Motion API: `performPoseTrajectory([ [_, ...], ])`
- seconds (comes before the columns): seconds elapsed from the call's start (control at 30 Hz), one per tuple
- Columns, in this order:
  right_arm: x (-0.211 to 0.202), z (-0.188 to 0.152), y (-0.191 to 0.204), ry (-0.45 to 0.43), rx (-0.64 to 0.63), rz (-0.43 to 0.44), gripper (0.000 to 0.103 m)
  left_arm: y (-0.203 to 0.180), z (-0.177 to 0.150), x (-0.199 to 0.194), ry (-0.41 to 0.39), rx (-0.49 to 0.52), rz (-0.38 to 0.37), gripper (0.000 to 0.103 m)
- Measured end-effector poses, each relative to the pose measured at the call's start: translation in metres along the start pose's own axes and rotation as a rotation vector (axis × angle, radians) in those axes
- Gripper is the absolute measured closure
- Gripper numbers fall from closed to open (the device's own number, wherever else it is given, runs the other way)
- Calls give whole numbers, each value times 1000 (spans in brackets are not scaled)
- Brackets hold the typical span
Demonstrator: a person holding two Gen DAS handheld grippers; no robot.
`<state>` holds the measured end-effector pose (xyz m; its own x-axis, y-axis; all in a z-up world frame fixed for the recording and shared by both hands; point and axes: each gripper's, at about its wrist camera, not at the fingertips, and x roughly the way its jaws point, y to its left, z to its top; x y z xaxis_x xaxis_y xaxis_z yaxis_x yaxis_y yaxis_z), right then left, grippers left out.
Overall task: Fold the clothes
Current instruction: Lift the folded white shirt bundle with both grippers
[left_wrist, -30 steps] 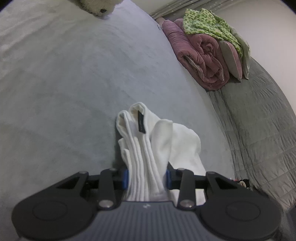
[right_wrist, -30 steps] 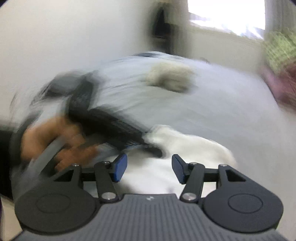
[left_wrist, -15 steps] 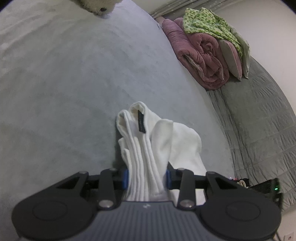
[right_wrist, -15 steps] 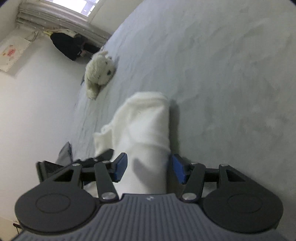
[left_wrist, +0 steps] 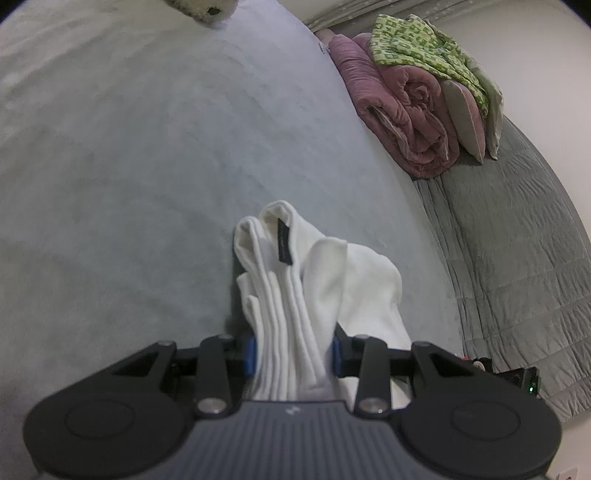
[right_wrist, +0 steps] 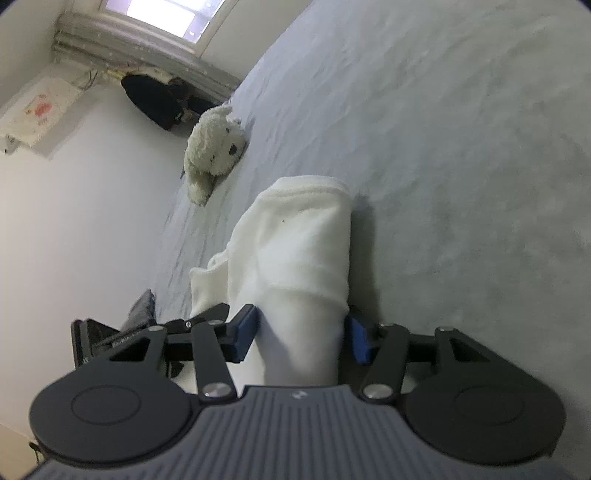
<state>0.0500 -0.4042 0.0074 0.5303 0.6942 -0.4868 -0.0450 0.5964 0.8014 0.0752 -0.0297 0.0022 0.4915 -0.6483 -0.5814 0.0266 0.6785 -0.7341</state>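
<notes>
Left gripper (left_wrist: 291,358): I pinched the bunched white garment (left_wrist: 295,280), anchoring one end.
Right gripper (right_wrist: 301,338): my pads straddled the other end (right_wrist: 295,258); whether they pressed it, I couldn't tell.
Garment: on the grey bedspread (left_wrist: 129,166).
Count: one garment, one black label (left_wrist: 283,242), one plush dog (right_wrist: 216,149).

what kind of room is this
Most likely a bedroom: a wide grey bed fills both views, with rolled pink bedding at one end, a plush dog near the wall, and a window.
</notes>
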Motion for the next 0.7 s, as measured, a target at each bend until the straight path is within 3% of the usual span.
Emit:
performPoseTrajectory([
  [0.13,-2,-8,-3,-46,-8,21,48,0,1,0,2,-2,1,66],
  [0.47,0,-6,-4,-51,15,18,54,-2,-1,0,-3,5,2,64],
  [0.7,-1,-8,5,-65,11,-42,63,-9,-5,0,-12,28,32,65],
])
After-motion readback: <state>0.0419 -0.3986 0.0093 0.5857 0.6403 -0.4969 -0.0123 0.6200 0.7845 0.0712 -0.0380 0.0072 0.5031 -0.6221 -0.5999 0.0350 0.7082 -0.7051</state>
